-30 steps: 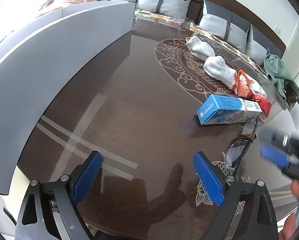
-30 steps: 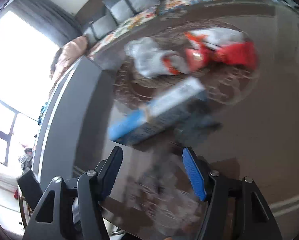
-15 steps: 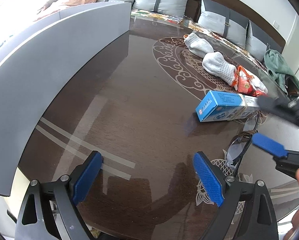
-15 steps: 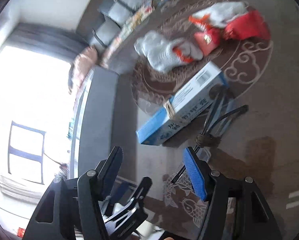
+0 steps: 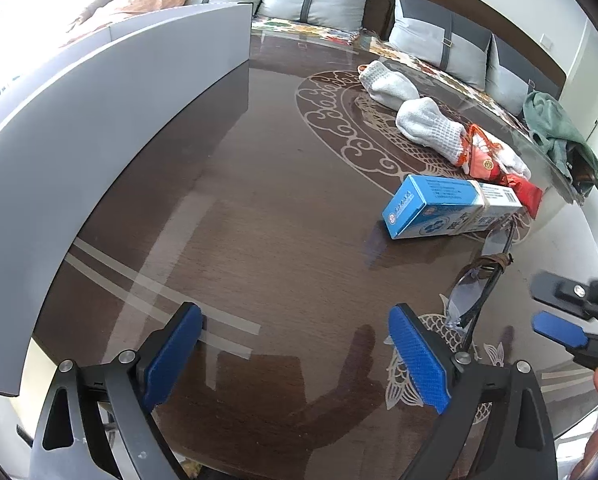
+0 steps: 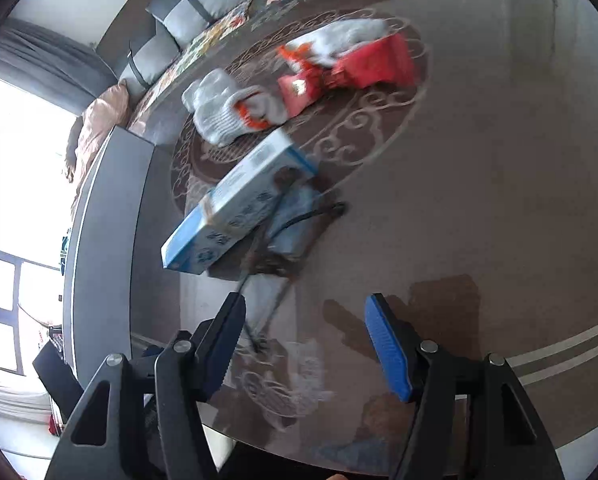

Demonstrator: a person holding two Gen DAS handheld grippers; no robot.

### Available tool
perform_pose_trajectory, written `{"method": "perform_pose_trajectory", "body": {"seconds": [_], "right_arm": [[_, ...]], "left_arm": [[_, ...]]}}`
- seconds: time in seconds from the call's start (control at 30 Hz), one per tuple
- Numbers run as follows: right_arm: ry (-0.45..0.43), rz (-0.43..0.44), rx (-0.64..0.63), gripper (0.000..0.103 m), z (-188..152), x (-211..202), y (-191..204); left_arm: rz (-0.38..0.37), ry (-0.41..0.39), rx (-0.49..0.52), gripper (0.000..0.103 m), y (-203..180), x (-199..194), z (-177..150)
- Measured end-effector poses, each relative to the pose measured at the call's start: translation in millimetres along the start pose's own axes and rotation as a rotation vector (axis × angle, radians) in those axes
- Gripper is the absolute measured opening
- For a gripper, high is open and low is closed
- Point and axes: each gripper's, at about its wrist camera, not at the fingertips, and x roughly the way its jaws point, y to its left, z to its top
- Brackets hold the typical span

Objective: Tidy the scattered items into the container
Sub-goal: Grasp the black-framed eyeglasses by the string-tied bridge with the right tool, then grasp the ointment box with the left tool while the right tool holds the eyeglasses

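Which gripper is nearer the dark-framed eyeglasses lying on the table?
Right gripper: the dark-framed eyeglasses lie just ahead of its open jaws. Left gripper hangs off to their side.

blue-and-white box [image 5: 439, 208] — printed lines, a round emblem and a barcode, none legible, red packet [image 5: 485, 162] — gold seal, unreadable

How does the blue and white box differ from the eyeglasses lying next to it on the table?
The blue and white box is a solid, opaque carton printed in blue and white; the eyeglasses are a thin dark frame with clear lenses. The box stands taller above the table, while the eyeglasses lie low and flat. The box lies nearer the white gloves; the eyeglasses lie nearer the grippers. Both rest untouched on the table, close beside each other.
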Motion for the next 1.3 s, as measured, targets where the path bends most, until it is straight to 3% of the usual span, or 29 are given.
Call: {"method": "perform_pose_trajectory", "body": {"seconds": [0.07, 0.1, 0.2, 0.37, 0.43, 0.47, 0.5, 0.57, 0.67, 0.77, 0.87, 0.9, 1.0, 1.13, 1.3], "right_arm": [[0.002, -0.076, -0.012, 0.063, 3.7, 9.8, 19.0], [0.037, -0.159, -0.009, 0.063, 6.7, 19.6, 28.5], [0.116, -0.197, -0.013, 0.065, 9.3, 38.1, 44.5], [0.037, -0.282, -0.149, 0.061, 5.0, 43.0, 57.0], [0.023, -0.304, -0.190, 0.042, -0.3, 38.2, 55.4], [0.022, -0.292, -0.195, 0.018, -2.5, 33.1, 50.8], [0.025, -0.285, -0.193, 0.010, -3.8, 26.6, 44.0], [0.031, -0.284, -0.192, 0.006, -5.5, 14.1, 28.4], [0.041, -0.265, -0.211, 0.005, -6.3, 1.4, 4.7], [0.047, -0.244, -0.241, 0.006, -7.0, -7.7, -14.7], [0.046, -0.230, -0.271, 0.013, -9.7, -12.5, -25.8], [0.041, -0.236, -0.282, 0.024, -10.0, -11.7, -25.7], [0.024, -0.229, -0.307, 0.037, -10.6, -5.3, -22.3], [0.004, -0.203, -0.324, 0.046, -13.0, 4.2, -13.8], [-0.012, -0.207, -0.336, 0.048, -13.4, 10.7, -8.3]], "left_arm": [[0.002, 0.000, -0.006, 0.095, 1.5, 0.0, 0.1], [0.002, 0.000, -0.006, 0.095, 1.8, 0.1, 0.2], [0.000, 0.001, -0.004, 0.095, 1.9, 0.3, 0.4], [-0.011, -0.002, -0.009, 0.095, 4.1, 0.3, 1.2], [-0.011, -0.002, -0.009, 0.095, 3.9, 0.2, 1.2], [-0.010, -0.002, -0.008, 0.095, 3.6, 0.3, 1.2], [-0.011, -0.001, -0.007, 0.095, 3.4, 0.3, 1.2], [-0.015, 0.001, -0.002, 0.095, 3.0, 0.2, 1.3], [-0.066, 0.010, 0.021, 0.095, -1.1, 0.1, 2.0], [-0.152, 0.035, 0.145, 0.095, -18.6, 2.4, 5.5], [-0.155, -0.002, 0.371, 0.095, -46.1, -4.0, 12.0], [-0.144, -0.026, 0.458, 0.095, -56.4, -8.2, 14.9], [-0.116, -0.085, 0.689, 0.095, -85.3, -17.8, 28.5], [-0.102, -0.095, 0.882, 0.095, -114.6, -8.8, 51.7], [-0.122, 0.015, 0.939, 0.095, -127.1, 29.2, 71.6]]}}
